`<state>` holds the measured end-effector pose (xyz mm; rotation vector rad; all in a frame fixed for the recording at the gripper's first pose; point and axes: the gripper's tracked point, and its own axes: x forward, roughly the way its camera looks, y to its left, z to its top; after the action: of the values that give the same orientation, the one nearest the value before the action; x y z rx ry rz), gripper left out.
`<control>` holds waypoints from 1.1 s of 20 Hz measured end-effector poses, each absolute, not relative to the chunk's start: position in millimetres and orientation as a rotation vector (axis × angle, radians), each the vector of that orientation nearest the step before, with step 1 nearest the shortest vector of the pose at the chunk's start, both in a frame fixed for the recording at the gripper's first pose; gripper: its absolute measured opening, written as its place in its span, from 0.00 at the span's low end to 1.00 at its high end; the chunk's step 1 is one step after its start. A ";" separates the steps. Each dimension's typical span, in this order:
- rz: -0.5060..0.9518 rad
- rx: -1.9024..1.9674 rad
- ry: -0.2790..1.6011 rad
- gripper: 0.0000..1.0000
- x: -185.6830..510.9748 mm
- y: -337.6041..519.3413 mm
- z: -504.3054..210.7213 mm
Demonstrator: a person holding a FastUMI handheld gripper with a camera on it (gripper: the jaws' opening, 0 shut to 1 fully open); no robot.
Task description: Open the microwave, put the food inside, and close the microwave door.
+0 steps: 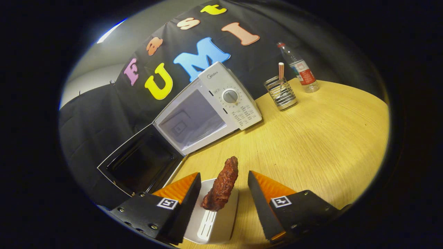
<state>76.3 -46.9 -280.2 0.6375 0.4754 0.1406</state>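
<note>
Your gripper [224,200] is open around the food [221,186] on its white tray [218,221]; close off-centre and it rolls away, short of the open microwave [207,107] at centre-left.

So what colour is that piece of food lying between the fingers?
The piece of food is dark reddish brown, like grilled meat, clearest in the gripper view, between the open gripper fingers.

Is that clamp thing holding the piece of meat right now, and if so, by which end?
Nothing is held. The gripper is open: its jaws stand apart on either side of the meat, which rests on a white tray on the table.
</note>
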 end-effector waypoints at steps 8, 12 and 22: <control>0.136 0.825 0.436 0.18 83.4 -47.2 -274.2; 0.127 0.815 0.427 0.12 82.9 -43.8 -267.9; 0.152 0.759 0.366 0.11 97.9 -29.4 -210.6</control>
<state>97.9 -29.4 -210.6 0.7594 0.3658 0.1519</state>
